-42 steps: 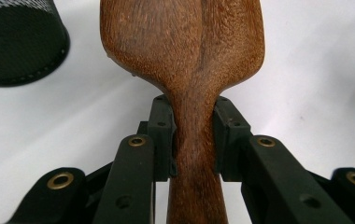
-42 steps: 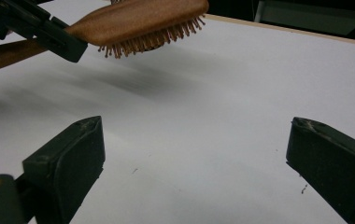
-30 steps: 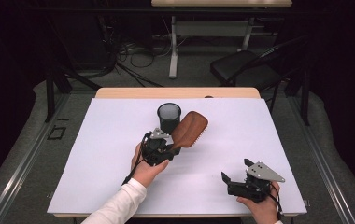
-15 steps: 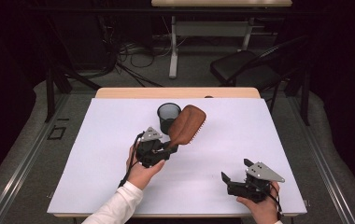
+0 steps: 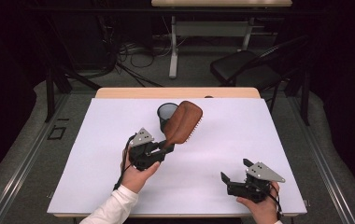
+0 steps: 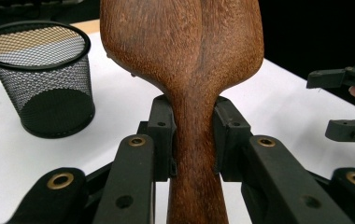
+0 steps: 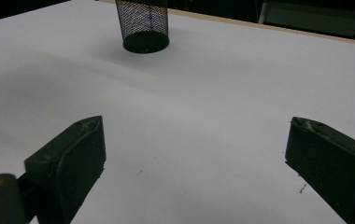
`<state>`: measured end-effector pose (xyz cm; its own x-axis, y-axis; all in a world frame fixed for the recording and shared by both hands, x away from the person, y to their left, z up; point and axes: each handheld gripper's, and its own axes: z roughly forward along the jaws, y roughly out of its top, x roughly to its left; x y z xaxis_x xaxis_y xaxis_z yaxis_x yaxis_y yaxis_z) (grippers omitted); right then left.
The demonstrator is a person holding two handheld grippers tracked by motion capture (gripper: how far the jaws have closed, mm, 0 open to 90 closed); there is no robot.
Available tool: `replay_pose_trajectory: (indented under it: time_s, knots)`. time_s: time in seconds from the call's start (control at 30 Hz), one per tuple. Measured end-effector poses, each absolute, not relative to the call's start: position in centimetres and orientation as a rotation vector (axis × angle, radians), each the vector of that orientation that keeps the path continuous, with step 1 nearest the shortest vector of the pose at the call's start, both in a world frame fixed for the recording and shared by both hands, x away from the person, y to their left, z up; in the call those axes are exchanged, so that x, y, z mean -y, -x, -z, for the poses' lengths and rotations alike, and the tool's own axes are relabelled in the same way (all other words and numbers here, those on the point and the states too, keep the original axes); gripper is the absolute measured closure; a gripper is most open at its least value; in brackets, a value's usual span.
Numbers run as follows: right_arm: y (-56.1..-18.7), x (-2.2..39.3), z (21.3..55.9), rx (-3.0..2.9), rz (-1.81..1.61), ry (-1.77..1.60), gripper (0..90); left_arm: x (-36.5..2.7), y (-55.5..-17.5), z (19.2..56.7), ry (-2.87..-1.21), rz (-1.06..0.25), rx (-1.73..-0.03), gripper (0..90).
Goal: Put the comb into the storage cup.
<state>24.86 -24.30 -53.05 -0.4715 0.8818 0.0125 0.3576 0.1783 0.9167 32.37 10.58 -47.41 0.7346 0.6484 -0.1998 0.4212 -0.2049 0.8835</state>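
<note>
Wooden hairbrush (image 5: 183, 122): brown paddle type, held clear of the table surface, head tilted up and away from the person, bristles facing toward the table's right side. In the high view its head overlaps the mesh cup behind it; whether the two touch cannot be told from that view. In the left gripper view the brush back (image 6: 185, 42) faces the camera, with the cup standing apart to one side.

Left gripper (image 5: 164, 148): jaws pinching the narrow neck of the hairbrush handle, one black pad (image 6: 161, 135) pressed on each side of the wood. Held in the person's left hand (image 5: 136, 172), white sleeve at the wrist.

Right gripper (image 5: 234, 175): jaws spread wide, nothing between them, low over the near right part of the table. Well apart from the brush.

Black mesh pen cup (image 5: 166, 113): upright, open end up, standing on the far middle of the table; its base (image 7: 145, 44) rests flat on the white surface.

Table (image 5: 269, 135): white top with a wooden far edge.

Dark chair (image 5: 245, 70): on the floor beyond the table.
</note>
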Motion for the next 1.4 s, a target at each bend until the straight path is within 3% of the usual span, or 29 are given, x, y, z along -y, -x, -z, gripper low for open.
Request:
replay_pose_trajectory:
  time_s: [0.73,1.4]
  knots:
    - [-24.8,24.3,52.8,-1.915,-1.305,-1.129,4.0,-12.2,-32.0,46.5,-1.746,-0.276,-0.828,72.0]
    - [-26.6,23.8,48.8,-1.958,-1.375,-1.168,4.8,-12.1,-31.8,46.5,-1.735,-0.278,-0.81,72.0]
